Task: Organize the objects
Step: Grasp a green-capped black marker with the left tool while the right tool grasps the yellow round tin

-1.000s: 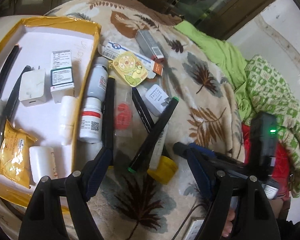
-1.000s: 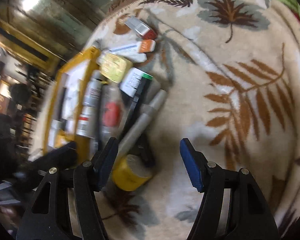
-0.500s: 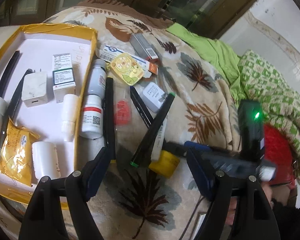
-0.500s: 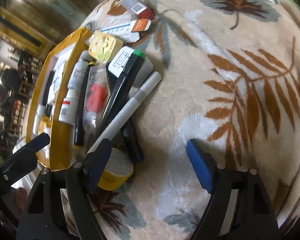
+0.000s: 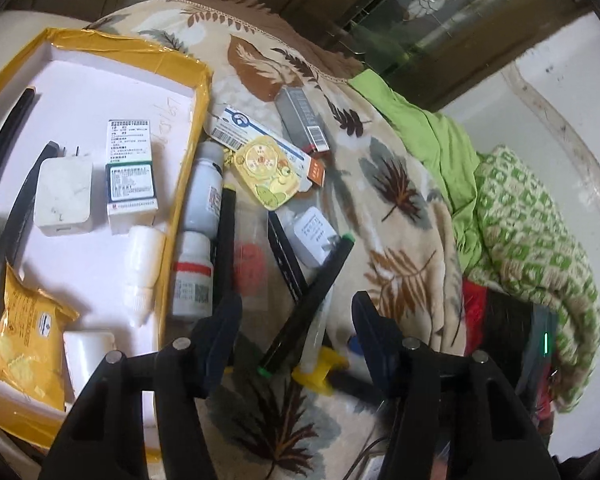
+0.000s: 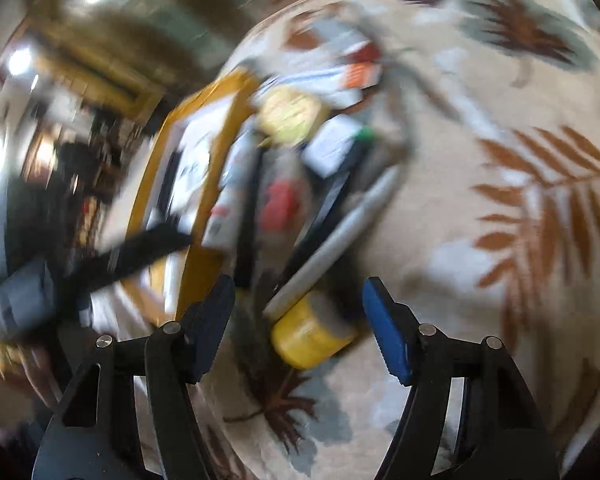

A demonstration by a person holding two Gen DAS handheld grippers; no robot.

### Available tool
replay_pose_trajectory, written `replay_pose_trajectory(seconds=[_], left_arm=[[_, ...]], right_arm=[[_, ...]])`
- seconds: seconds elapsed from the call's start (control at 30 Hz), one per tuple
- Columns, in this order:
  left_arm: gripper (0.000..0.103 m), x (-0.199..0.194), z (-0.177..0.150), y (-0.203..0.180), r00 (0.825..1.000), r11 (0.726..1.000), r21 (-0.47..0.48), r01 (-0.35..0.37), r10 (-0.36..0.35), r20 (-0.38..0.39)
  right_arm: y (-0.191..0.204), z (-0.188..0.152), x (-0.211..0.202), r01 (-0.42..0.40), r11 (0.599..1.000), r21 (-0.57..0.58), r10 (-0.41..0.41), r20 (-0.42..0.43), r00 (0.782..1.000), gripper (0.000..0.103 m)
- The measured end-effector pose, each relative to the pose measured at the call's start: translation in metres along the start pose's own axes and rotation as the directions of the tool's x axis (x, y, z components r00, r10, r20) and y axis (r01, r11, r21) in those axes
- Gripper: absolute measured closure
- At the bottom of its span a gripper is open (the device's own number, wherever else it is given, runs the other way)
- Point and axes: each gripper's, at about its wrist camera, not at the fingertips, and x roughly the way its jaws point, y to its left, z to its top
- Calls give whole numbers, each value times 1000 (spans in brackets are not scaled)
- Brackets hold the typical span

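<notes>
The left gripper points down at a leaf-print blanket, its jaws closing but not yet pressing on anything. Between them lie the near end of a black marker with green caps and, just beside it, a pale pen whose tip touches a yellow tape roll.

The right gripper is also closing and also empty, with the tape roll and a grey pen lying between its jaws.

Beyond the left jaws the loose pile spreads out: a white bottle with a red band, a grey bottle, a clear bag with something red inside, a white charger, a yellow tin and two slim cartons. To the left sits a yellow-edged tray, which already holds a charger, a box, a small bottle and a yellow packet.

The risks, as a judgement: both grippers aim at the same small heap, so they could collide or grab at one item. The marker, pen and tape touch one another, so a closing jaw could pinch two at once or flick the marker away. The soft blanket could let a round pen roll.

The right wrist view is heavily blurred, so labels and edges there cannot be read. In the left view the right gripper shows only as a dark shape at the right edge, and the tape roll is partly hidden behind the left gripper's jaw.
</notes>
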Motion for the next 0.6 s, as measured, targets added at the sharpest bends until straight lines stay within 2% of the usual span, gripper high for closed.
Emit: replay_pose_trajectory(seconds=[0.1,0.17,0.23,0.27,0.33,0.47,0.53,0.57,0.6], left_arm=[[47,6,6,-5,1000,1000,7,6,-6,-23],[47,14,8,-12,998,999,31,16,-14,-57],[47,25,9,-19,995,999,48,25,-20,-97],[47,32,8,-23,992,998,58,38,-31,-121],[46,51,7,-26,978,995,59,76,-63,-198],[48,79,4,-26,971,996,66,63,-46,-235],[69,92,3,-23,966,996,74,40,-20,-259],[82,97,2,-16,962,998,41,41,-28,-271],[81,100,2,-8,959,998,-4,59,-58,-277]], right_arm=[[29,-19,1,113,983,-144,-106,54,993,35],[42,-29,4,202,960,-194,-189,86,978,36],[41,-36,8,301,931,-205,-286,100,953,56],[37,-38,7,318,929,-191,-304,98,947,61],[29,-37,7,296,947,-126,-286,97,953,63],[19,-38,3,263,964,-35,-259,95,961,63],[18,-37,5,263,964,-26,-260,94,961,63],[19,-37,5,265,964,-28,-261,95,961,63],[18,-37,4,262,965,-25,-259,96,961,63]])
